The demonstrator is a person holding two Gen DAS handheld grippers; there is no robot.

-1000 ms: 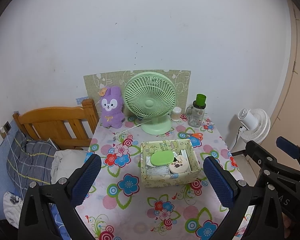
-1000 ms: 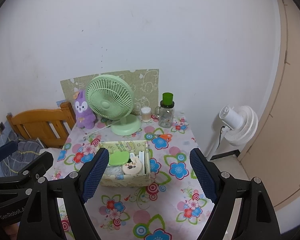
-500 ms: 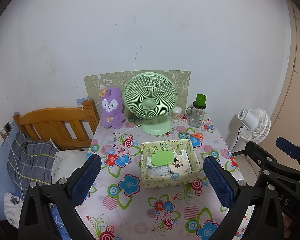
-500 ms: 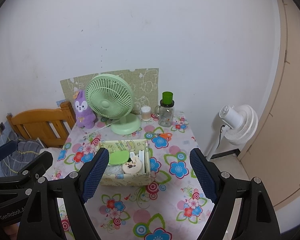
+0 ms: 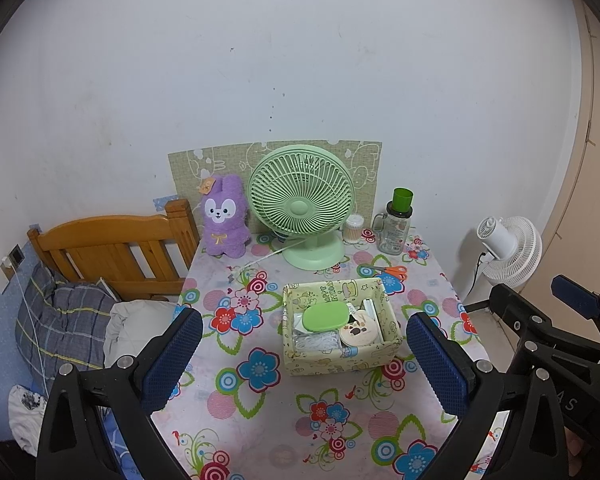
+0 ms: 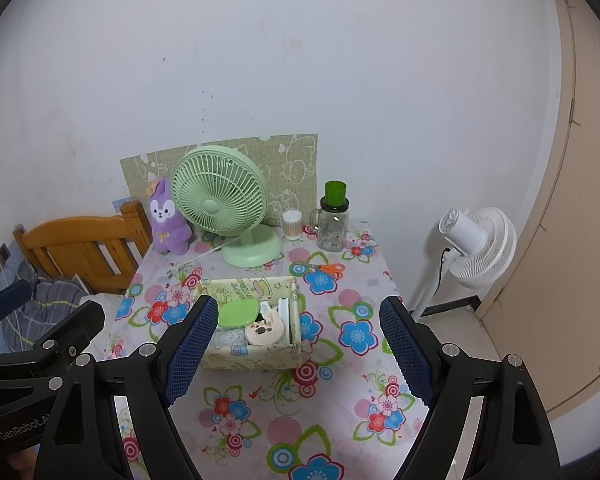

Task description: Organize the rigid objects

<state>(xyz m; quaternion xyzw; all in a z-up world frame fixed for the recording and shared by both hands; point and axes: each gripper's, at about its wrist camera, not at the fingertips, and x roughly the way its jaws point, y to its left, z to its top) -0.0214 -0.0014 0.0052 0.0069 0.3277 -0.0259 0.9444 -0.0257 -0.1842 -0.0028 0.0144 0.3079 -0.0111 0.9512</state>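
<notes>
The left tongs [image 5: 304, 358] stand wide with nothing between their blue pads, and so do the right tongs [image 6: 296, 350]; both hang above the near part of the flowered table [image 5: 260, 412]. Ahead of them, framed between the left tongs' pads, sits the yellow box [image 5: 340, 354], holding a green case [image 5: 325, 316], a round tin [image 5: 359, 333] and a white cable coil. Beyond the box stand a green fan [image 5: 302, 200], a purple plush rabbit [image 5: 222, 216], a jar [image 5: 396, 228] and orange scissors [image 5: 392, 270]
</notes>
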